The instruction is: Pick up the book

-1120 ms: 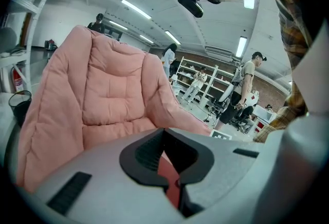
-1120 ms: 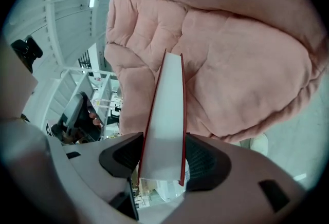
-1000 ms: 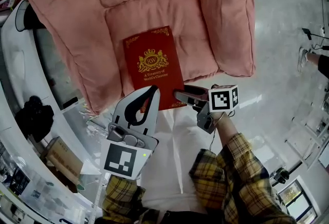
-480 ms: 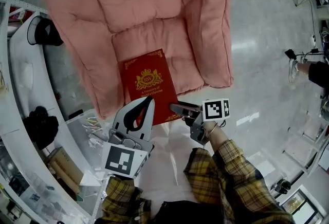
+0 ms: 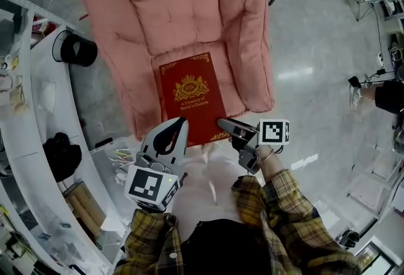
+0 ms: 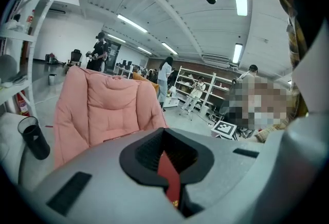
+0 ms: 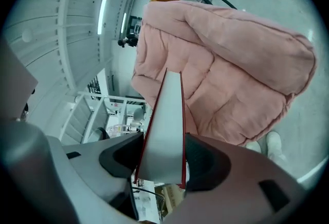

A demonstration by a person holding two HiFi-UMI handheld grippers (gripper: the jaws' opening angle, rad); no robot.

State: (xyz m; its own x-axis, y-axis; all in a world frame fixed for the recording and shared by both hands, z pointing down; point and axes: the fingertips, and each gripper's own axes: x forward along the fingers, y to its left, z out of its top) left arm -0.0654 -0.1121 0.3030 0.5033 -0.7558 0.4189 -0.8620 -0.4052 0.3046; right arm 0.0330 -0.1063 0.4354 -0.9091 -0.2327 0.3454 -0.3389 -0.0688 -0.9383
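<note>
A red hardcover book (image 5: 192,98) with a gold crest hangs above the seat of the pink cushioned armchair (image 5: 177,9), held at its near edge. My right gripper (image 5: 225,124) is shut on the book's near right corner. In the right gripper view the grey page block (image 7: 163,130) fills the gap between the jaws (image 7: 159,164). My left gripper (image 5: 178,124) sits at the book's near left corner. The left gripper view shows only a thin red strip of the book (image 6: 168,179) pinched between its nearly closed jaws.
A white curved counter (image 5: 38,110) runs along the left with a black cup (image 5: 79,50) and a black bundle (image 5: 62,155) on it. A clear box of small items (image 5: 117,157) stands by my left gripper. Shiny floor (image 5: 315,46) lies right of the chair.
Both grippers have risen with the book between them. The book has come up off the seat, and the armchair now looks smaller and farther below.
</note>
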